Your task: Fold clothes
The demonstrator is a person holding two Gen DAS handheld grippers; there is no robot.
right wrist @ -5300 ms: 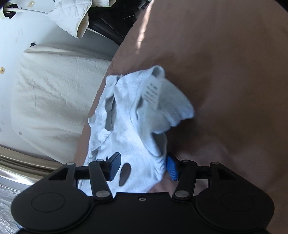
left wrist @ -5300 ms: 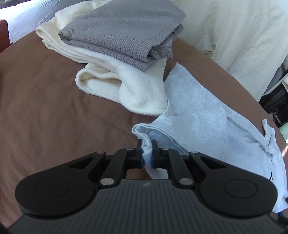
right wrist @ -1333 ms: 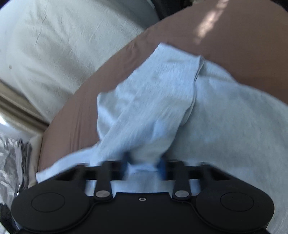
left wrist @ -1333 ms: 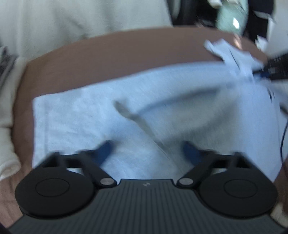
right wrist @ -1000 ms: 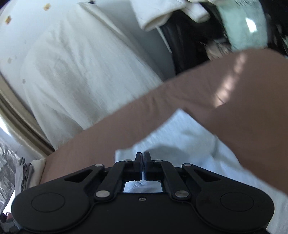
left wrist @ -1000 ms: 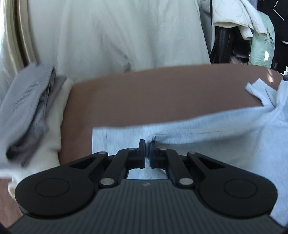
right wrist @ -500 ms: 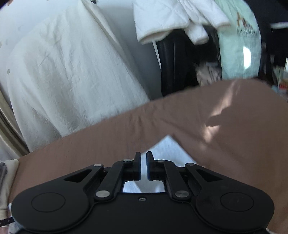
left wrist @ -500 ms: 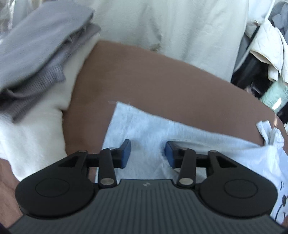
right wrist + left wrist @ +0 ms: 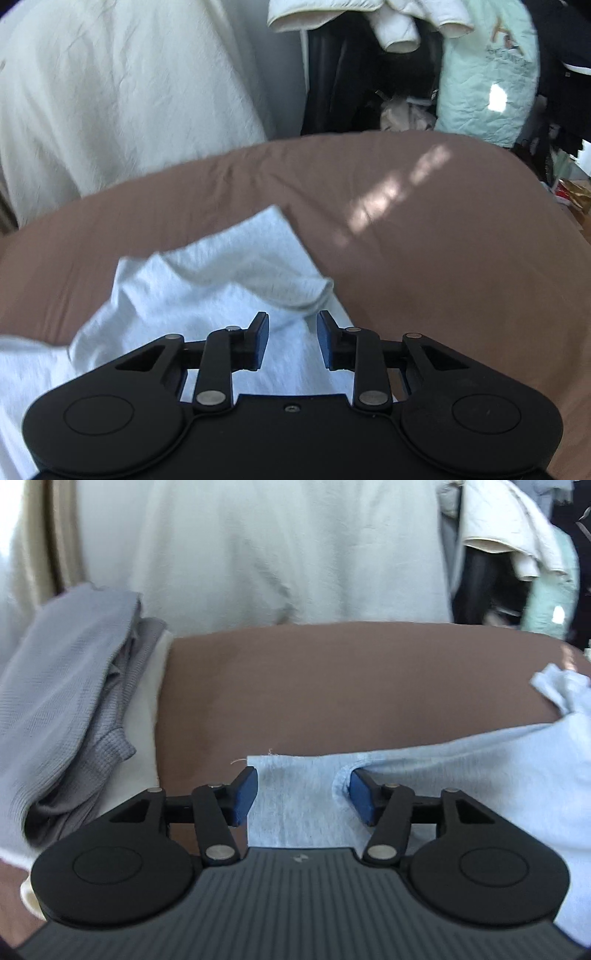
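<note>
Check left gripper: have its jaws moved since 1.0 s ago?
Yes. The left gripper was shut on the light blue garment; its jaws now stand wide apart, straddling the edge of the cloth, which lies flat on the brown bedsheet.

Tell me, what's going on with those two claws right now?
Left gripper open, right gripper open. Light blue garment flat on brown bed. Folded stack left.

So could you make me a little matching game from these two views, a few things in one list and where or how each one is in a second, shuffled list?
Things:
1. light blue garment
2. grey waffle-knit top
3. left gripper
4. mint green bag

Descriptions:
A. stacked on a cream towel
B. open, grasping nothing
C. lying on the brown sheet
D. in the clutter behind the bed

Pairs: 1-C, 2-A, 3-B, 4-D
</note>
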